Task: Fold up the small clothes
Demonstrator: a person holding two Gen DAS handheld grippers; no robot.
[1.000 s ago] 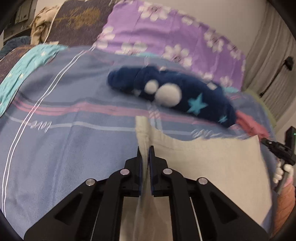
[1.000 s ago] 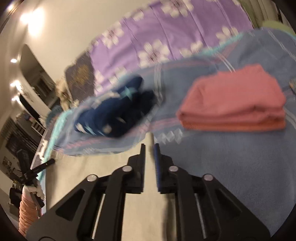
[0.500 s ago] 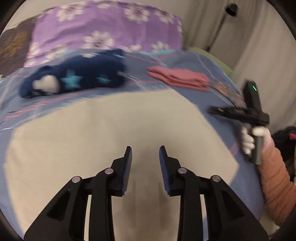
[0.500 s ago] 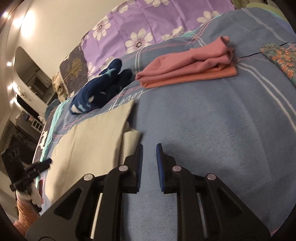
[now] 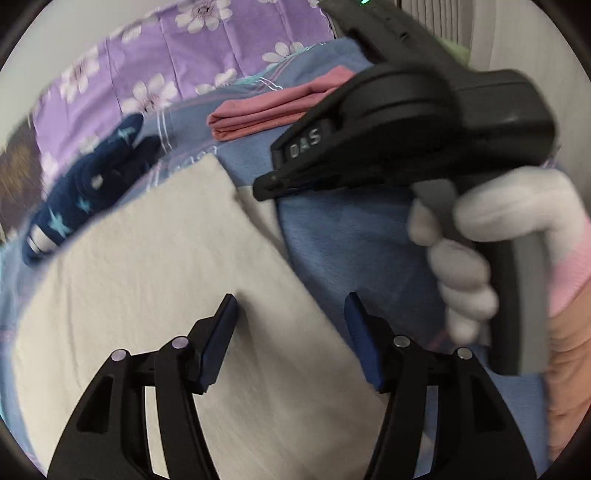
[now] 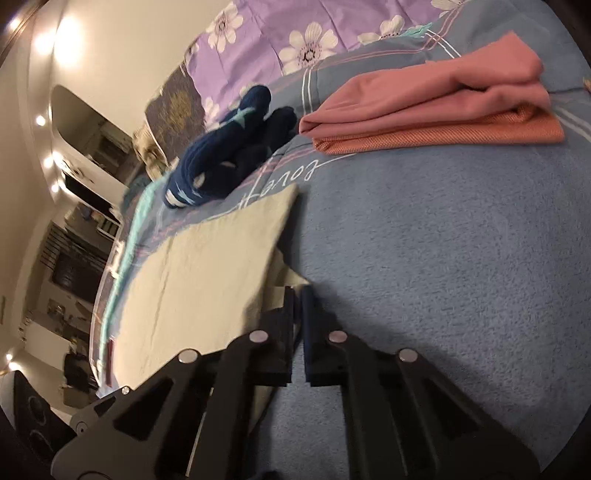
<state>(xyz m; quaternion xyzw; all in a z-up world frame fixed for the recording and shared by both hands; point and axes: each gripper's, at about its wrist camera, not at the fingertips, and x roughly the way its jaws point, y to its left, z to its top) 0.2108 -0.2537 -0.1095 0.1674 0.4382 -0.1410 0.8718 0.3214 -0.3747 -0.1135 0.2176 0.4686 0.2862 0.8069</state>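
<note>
Cream cloth (image 5: 155,280) spread flat on blue bedspread (image 6: 424,258), folded double, with lower layer's corner peeking out at the right edge. Left gripper (image 5: 291,314) above cloth's right border, jaws spread and just been opening, nothing pinched between them; cloth lying under the gap, not pressed. Right gripper (image 6: 298,295) at that protruding corner, jaws just closed and pressed together; whether the corner sits pinched between the tips cannot be told. Same right gripper seen in left wrist view (image 5: 269,184), held by a white-gloved hand (image 5: 480,251) with pink sleeve. Navy star-patterned garment (image 6: 229,155) bunched beyond cloth's far edge. Folded pink stack (image 6: 436,107) well apart, near purple floral pillow (image 6: 295,33).
</note>
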